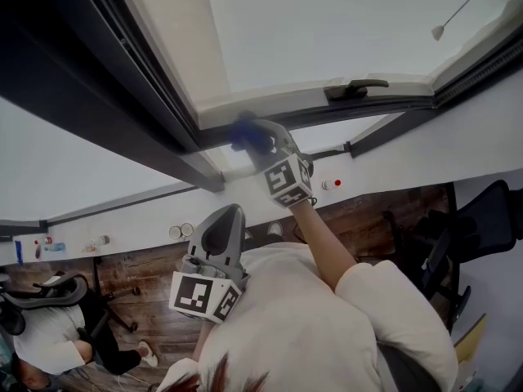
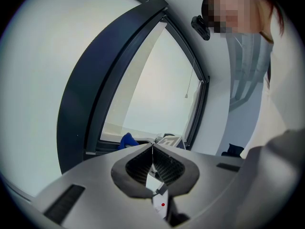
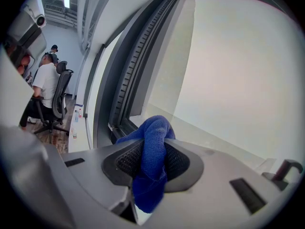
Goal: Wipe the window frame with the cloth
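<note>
"Why is the cloth (image 3: 150, 175) bulging out past the right tongs (image 3: 153, 142)?"

"They're clamping its middle, so fabric rather than plastic is meeting the window frame (image 1: 384, 104) at the bottom rail."

"And the left tongs (image 2: 152, 149)?"

"Hanging back by the chest, pressed together and empty. Probably not needed."

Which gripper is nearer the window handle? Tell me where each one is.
Right. The right gripper, shut on the blue cloth, is at the window frame beside the window handle. The left gripper is held back, well away from it.
</note>
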`<state>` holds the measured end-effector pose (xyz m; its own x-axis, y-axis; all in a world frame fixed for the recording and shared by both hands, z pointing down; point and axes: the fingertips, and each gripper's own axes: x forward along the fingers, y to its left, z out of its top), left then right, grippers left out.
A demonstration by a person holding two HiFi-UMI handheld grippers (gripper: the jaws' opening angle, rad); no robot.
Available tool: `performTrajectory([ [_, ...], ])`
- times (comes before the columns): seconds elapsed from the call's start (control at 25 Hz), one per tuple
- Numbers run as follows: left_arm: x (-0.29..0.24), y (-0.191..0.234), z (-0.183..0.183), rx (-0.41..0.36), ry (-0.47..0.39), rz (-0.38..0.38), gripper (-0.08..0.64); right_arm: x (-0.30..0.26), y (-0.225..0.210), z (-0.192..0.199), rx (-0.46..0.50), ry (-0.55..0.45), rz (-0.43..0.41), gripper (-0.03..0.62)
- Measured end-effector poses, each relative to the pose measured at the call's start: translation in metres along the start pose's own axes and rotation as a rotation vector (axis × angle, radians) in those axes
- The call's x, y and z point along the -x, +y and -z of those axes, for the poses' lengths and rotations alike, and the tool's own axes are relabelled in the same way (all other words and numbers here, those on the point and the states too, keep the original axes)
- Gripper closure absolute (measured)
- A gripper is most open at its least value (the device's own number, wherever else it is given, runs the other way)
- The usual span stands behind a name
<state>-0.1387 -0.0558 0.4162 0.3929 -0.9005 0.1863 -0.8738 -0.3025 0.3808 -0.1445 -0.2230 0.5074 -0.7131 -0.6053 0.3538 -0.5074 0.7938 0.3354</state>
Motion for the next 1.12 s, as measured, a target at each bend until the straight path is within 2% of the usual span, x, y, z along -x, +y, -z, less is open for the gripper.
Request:
performTrajectory([
  [1.12,-0.033,-0.034,0.005,-0.01,0.005,0.023,0.549,0.028,-0.044,0.026,-0.025,-0.004,0.025,0.48],
])
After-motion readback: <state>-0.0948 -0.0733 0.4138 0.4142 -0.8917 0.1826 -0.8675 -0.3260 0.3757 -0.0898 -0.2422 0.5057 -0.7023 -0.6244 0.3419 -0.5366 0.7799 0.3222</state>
